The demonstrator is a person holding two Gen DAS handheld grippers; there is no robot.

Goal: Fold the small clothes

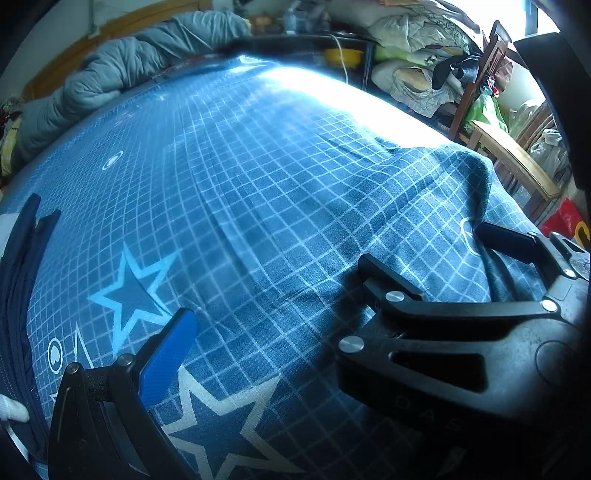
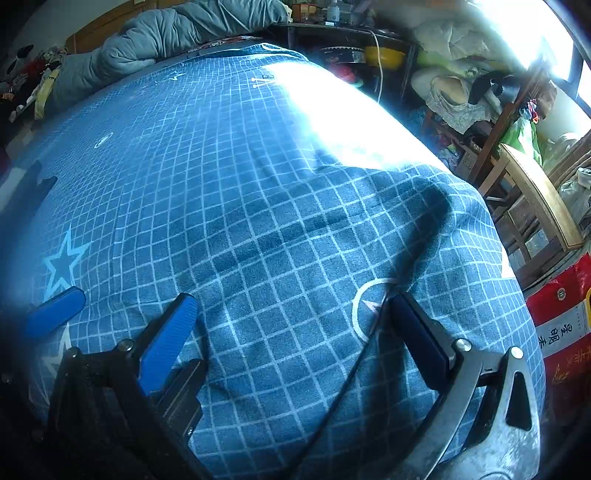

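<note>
— Bedsheet [image 1: 258, 177] first, in the left wrist view: blue with a white grid and stars, spread over the bed. What else shows there?

— A dark navy garment [image 1: 18, 295] lies bunched at the sheet's left edge, apart from both tools. The left gripper [image 1: 273, 295] hovers low over the sheet with its jaws wide apart and nothing between them; only its blue pad [image 1: 168, 358] shows clearly. To its right sits the right gripper [image 1: 424, 251], black fingers spread over a raised fold of sheet (whether they touch the cloth I cannot tell).

— And the right wrist view?

— The right gripper [image 2: 291, 310] has its jaws open, a blue pad [image 2: 166, 343] on one side and a dark pad [image 2: 421, 339] on the other, the sheet wrinkled beneath. A thin dark cord [image 2: 354, 365] runs across the sheet beside the dark pad. A grey quilt [image 2: 155, 33] is heaped along the bed's far edge, and a wooden chair [image 2: 532, 192] stands off the right edge. The garment [image 2: 22, 192] is only a dark blur at the left edge.
</note>
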